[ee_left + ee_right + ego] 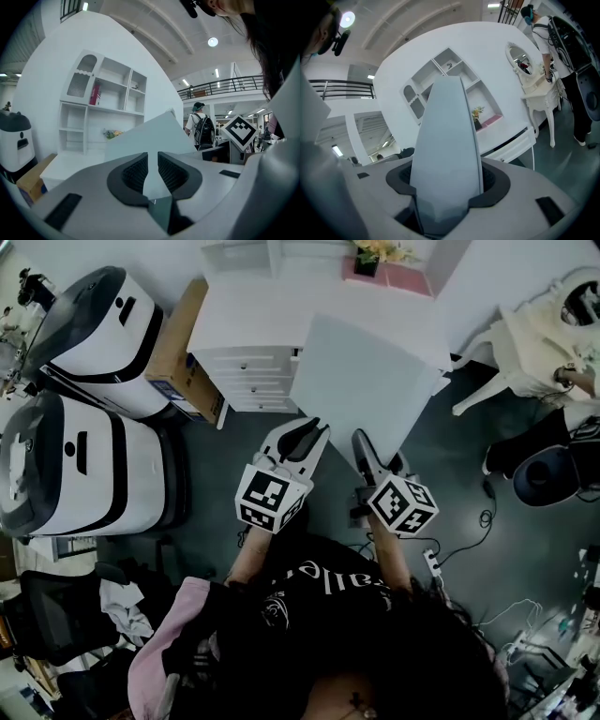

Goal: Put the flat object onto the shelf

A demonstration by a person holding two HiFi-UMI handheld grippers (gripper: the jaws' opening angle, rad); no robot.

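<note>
A dark grey floor [225,456] fills the middle of the head view. Two big white-and-black machines [94,343] stand along the left edge, a cardboard box [176,352] sits beside the upper one, and a white shelf [253,343] with drawers stands at top centre against a white wall [506,273]. At the upper right is what looks like an ornate white dressing table [525,348], with cables [473,526] trailing over the floor below it. In the left gripper view, a round ceiling light [213,41] shines above a railed balcony [225,86] at the right.

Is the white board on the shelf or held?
Held: the left gripper and right gripper clamp the white board short of the shelf.
</note>
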